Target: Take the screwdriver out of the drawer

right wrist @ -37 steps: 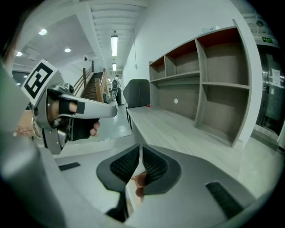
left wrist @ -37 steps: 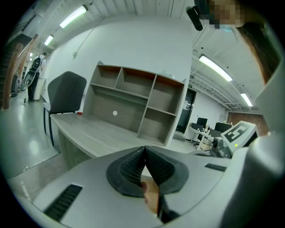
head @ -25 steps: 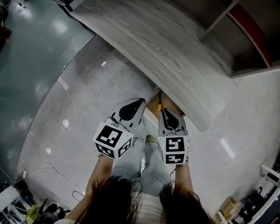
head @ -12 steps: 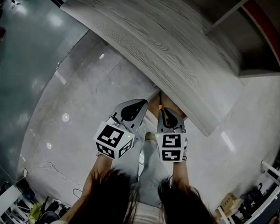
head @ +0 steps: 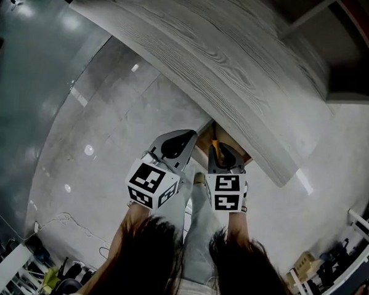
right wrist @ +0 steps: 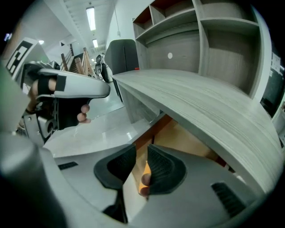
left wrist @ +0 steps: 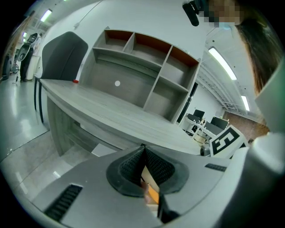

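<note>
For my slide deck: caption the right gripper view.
Right gripper, fingers apart, at the open drawer under the desk; orange screwdriver in the gap.

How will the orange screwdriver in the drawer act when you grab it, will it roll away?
The screwdriver looks thin with a rounded end, so it might roll on the drawer's flat bottom if nudged. It looks straight, so probably stiff. The right gripper's ribbed pads should likely stop it slipping.

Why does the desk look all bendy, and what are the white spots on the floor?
Head view: the wide lens bends the straight desk, and lights glare off the shiny floor. Left gripper view: same bending, with dark corners.
</note>
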